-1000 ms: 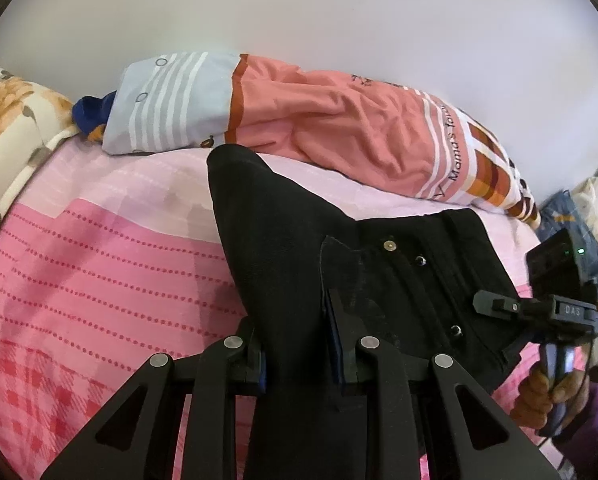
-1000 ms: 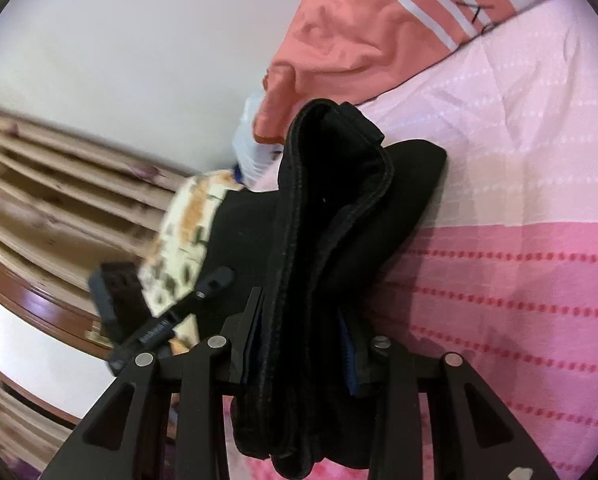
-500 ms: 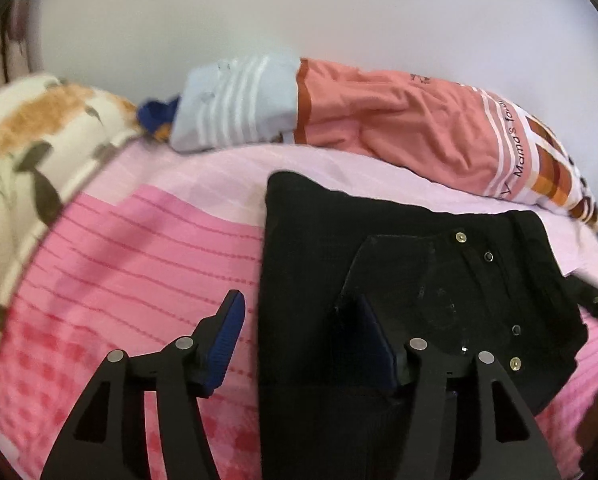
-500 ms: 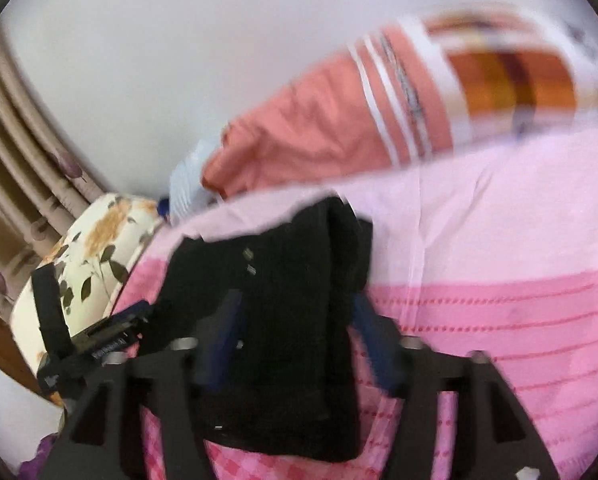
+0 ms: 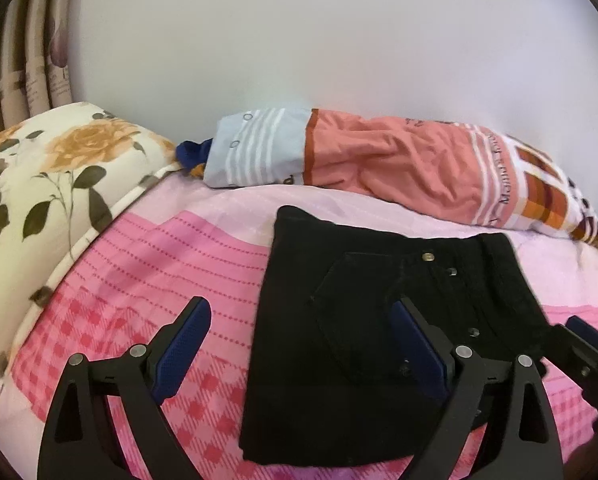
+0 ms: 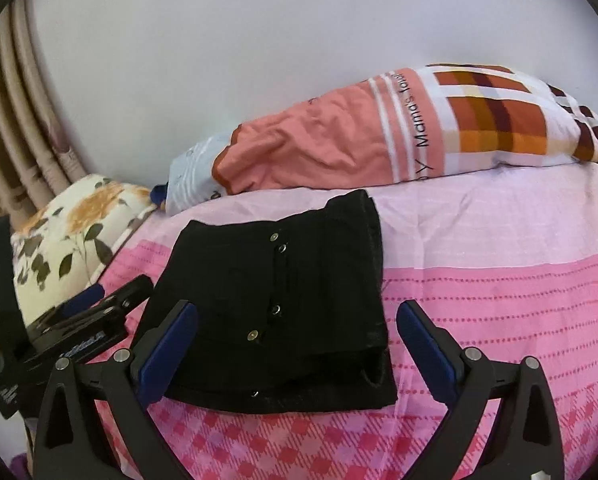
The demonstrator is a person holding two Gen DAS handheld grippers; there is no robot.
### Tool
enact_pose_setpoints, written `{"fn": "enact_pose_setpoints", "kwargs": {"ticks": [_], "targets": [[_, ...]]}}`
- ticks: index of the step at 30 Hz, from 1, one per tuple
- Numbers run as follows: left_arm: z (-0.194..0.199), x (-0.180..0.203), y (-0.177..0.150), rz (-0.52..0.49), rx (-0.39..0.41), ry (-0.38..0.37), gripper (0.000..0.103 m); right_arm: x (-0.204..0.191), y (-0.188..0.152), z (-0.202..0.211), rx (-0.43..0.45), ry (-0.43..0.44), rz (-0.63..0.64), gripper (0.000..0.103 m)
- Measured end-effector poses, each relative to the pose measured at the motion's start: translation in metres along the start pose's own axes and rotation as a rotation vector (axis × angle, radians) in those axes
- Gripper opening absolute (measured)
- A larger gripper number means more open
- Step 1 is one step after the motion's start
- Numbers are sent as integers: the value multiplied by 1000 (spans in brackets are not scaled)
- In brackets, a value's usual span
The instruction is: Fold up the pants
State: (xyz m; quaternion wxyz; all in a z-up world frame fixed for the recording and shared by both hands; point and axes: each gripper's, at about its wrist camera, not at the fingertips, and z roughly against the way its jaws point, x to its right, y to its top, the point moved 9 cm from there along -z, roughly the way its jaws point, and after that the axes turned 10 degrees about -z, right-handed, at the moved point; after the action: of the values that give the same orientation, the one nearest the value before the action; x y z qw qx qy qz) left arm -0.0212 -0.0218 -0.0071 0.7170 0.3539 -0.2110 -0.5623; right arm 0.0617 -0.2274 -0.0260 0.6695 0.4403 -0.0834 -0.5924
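Note:
The black pants (image 5: pixel 363 328) lie folded into a flat rectangle on the pink bedsheet (image 5: pixel 147 272), with a back pocket and metal buttons facing up. They also show in the right wrist view (image 6: pixel 283 312). My left gripper (image 5: pixel 303 332) is open and empty, raised just in front of the pants' near edge. My right gripper (image 6: pixel 299 340) is open and empty, over the near edge of the bundle. The left gripper shows at the left in the right wrist view (image 6: pixel 95 312), and the right gripper shows at the far right in the left wrist view (image 5: pixel 583 348).
A long salmon, striped and checked pillow (image 5: pixel 379 160) lies along the white wall behind the pants, also in the right wrist view (image 6: pixel 399 132). A floral cream pillow (image 5: pixel 47 184) lies at the left. Curtains (image 6: pixel 27 120) hang at the far left.
Both grippers let go of the pants, opened and pulled back. The pants went from held up in the jaws to lying flat and folded on the bed.

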Motion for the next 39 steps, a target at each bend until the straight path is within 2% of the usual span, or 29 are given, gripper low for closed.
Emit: {"fn": "enact_pose_setpoints", "kwargs": {"ticks": [6,10,13,19,26,30,35,39], "targets": [[33,1,9,9,63,3,92,-5,5,20,24,3,18,99],[52,2,16,-16,77,50,92,-13,6,35,51,-10,52,99],[70,4,22,-36,98,75,99,-20,5,47,64,-17,74,99],[117,7,40,-53,202,103,103,-26,10,76,112,-31,81,100],[173,3,59,1,303,124,103,-29,19,110,163,-11,55,100],[207,4,72,25,380,96,103,-34,26,128,192,8,55,102],[227,24,82,-78,390,61,103,-43,30,144,220,25,69,102],[240,29,79,-102,439,171,103,-45,31,152,236,26,67,102]]}}
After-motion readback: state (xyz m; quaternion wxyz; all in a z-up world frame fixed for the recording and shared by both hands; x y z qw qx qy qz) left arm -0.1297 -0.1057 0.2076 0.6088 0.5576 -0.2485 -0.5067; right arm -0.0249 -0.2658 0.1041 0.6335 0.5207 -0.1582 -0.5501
